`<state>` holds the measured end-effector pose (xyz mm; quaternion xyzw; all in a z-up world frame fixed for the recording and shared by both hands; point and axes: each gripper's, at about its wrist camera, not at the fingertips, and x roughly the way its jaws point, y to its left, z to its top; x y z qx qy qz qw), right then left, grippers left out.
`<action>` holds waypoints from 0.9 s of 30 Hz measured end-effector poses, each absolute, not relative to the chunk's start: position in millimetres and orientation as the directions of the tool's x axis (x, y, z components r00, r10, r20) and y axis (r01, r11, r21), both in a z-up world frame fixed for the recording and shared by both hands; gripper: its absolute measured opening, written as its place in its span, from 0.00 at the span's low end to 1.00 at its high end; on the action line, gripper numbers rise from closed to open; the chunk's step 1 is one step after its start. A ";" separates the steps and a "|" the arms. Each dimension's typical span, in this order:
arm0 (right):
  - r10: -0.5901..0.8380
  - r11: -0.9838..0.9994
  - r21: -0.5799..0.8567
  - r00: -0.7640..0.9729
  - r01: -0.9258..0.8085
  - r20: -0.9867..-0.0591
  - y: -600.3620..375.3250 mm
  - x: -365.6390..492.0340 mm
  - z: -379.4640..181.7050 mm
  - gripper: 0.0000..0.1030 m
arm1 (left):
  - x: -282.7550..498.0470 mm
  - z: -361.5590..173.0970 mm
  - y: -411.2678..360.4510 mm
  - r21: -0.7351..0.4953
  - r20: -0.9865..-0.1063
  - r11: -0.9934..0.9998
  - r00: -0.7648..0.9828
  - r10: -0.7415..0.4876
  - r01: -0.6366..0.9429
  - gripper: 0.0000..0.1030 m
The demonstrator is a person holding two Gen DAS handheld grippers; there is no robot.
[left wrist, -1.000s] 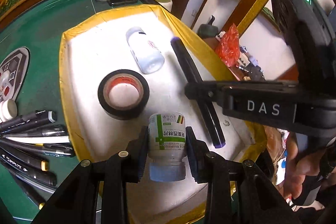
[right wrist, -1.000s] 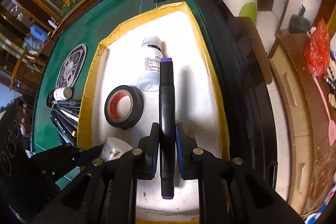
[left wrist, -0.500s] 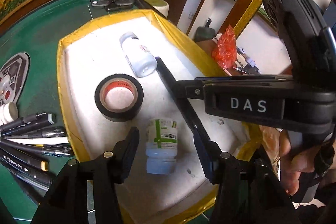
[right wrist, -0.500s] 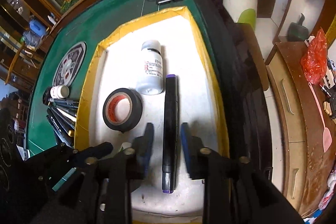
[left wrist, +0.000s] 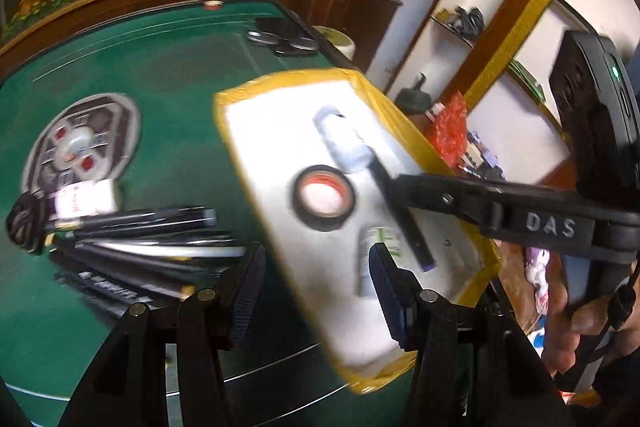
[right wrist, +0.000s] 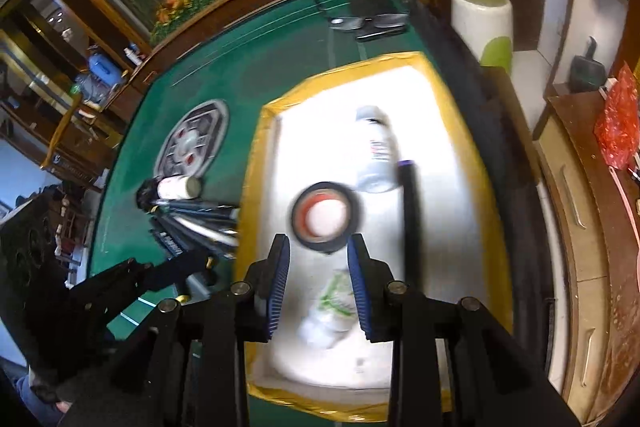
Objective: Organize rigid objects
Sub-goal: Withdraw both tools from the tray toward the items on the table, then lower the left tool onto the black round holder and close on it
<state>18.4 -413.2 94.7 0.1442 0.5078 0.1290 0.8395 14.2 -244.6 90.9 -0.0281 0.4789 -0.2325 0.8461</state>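
A white tray with a yellow taped rim (right wrist: 256, 163) lies on the green table. It holds a black tape roll (right wrist: 324, 217), a clear bottle (right wrist: 376, 151), a black marker with purple ends (right wrist: 412, 219) and a green-labelled bottle (right wrist: 332, 307). My right gripper (right wrist: 318, 279) hovers open above the green-labelled bottle, and its pads do not touch it. My left gripper (left wrist: 316, 287) is open and empty over the tray's left rim (left wrist: 240, 131). In the left wrist view the tape roll (left wrist: 324, 197), the marker (left wrist: 404, 219) and the green-labelled bottle (left wrist: 376, 259) lie beyond it.
Several black markers (left wrist: 140, 239) and a small white bottle (left wrist: 80, 201) lie on the green felt left of the tray. A round patterned disc (right wrist: 192, 143) sits further back. Glasses (right wrist: 368, 21) rest at the far table edge. A white and green stool (right wrist: 482, 23) stands beside the table.
The left gripper opened off the green-labelled bottle and the right gripper opened off the black marker. Both lie in the tray. Both grippers rose and drew back, and the left one swung left.
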 end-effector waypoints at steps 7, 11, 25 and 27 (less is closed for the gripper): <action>0.399 0.914 0.388 0.423 -0.118 -0.813 -374.7 13.1 97.7 0.32 | 12.1 99.9 -166.8 -0.248 -0.786 0.932 0.507 -0.353 0.263 0.73; 0.408 0.912 0.385 0.405 -0.141 -0.818 -356.3 9.1 97.2 0.35 | 15.9 98.5 -115.6 -0.212 -0.789 0.958 0.545 -0.284 0.192 0.83; 0.386 0.922 0.367 0.367 -0.124 -0.846 -327.2 -10.9 82.5 0.39 | 85.2 49.6 -16.1 -0.022 -0.869 0.991 0.487 -0.085 0.134 0.87; 0.379 0.924 0.366 0.370 -0.108 -0.848 -328.7 -12.6 81.6 0.39 | 93.4 41.1 -15.9 -0.010 -0.880 0.988 0.468 -0.081 0.152 0.87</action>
